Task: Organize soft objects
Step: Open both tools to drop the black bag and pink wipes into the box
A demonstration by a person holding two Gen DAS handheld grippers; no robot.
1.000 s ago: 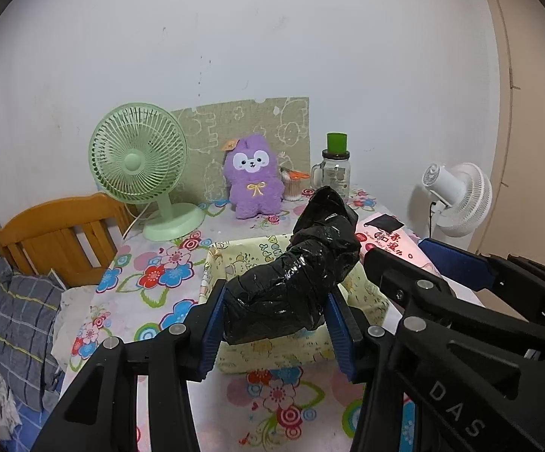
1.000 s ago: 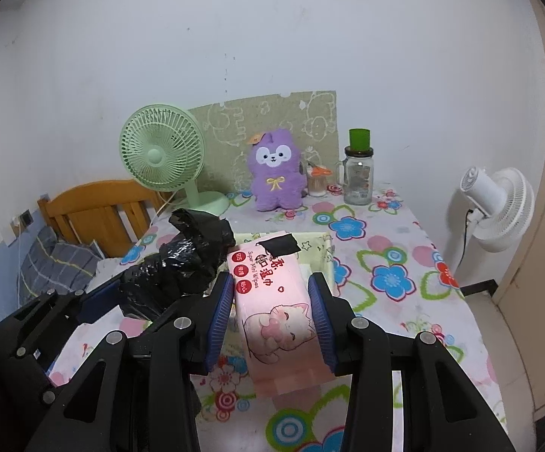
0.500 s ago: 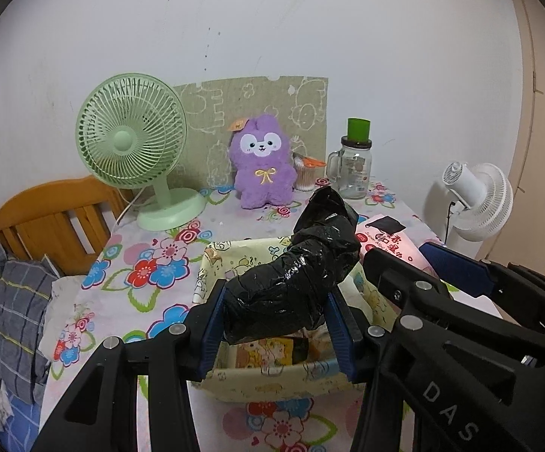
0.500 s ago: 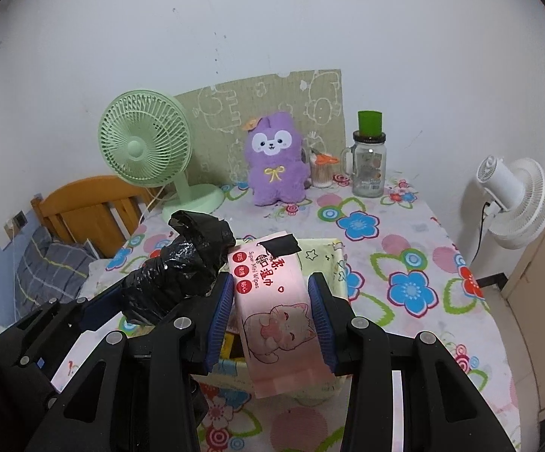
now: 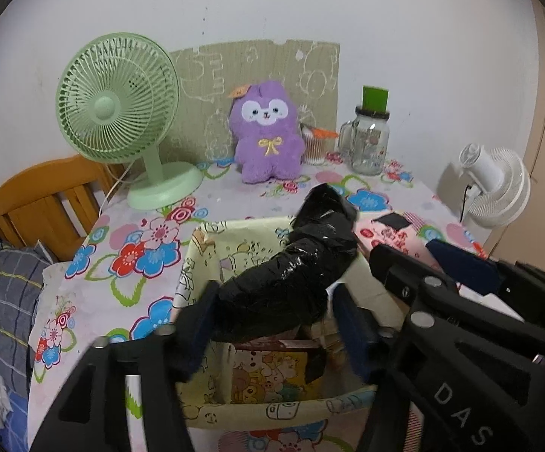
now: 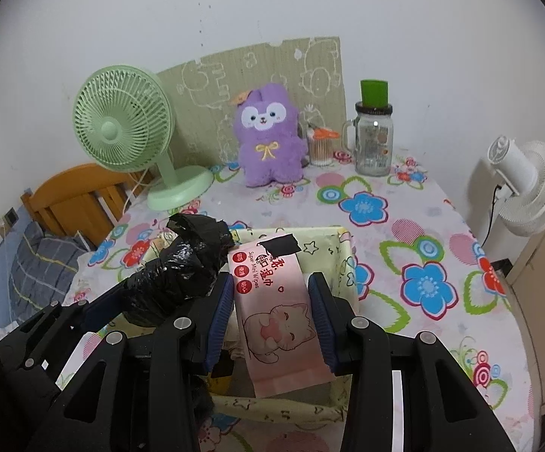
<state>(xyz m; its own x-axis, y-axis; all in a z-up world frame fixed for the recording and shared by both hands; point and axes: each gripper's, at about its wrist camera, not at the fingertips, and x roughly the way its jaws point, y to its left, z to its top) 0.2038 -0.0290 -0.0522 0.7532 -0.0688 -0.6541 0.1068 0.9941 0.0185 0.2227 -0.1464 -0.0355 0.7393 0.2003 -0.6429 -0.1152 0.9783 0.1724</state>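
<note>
table [image 6: 415,226]: covered in a flowered cloth; it carries the basket near its front edge, with a green fan, a purple plush toy and a glass jar well back by the wall.
fabric basket [image 5: 197,263]: pale yellow, open-topped, directly under both grippers; some printed packets already lie in its bottom.
black plastic bundle [image 5: 291,275]: a long roll, its long axis running away from the left gripper and tilting up toward the far right; its near end sits between the fingers, above the basket's inside, its far end reaching over the back rim.
pink wipes pack [image 6: 272,293]: long axis also pointing forward along the right gripper's fingers, front end raised, rear end hanging low over the basket's near rim.
left gripper [image 5: 276,324]: its jaws have just been opening; the bundle is between them, the left pad looks to be at its side, a gap shows at the right pad, so the grip seems released or nearly so.
right gripper [image 6: 270,312]: pinching the wipes pack across its width, both blue pads flat on its sides.
deciding relation: both things lie straight above the basket, the bundle to the left of the pack and just beside it; the judgement is that the drop goes straight down, with the left hand ahead in letting go.
</note>
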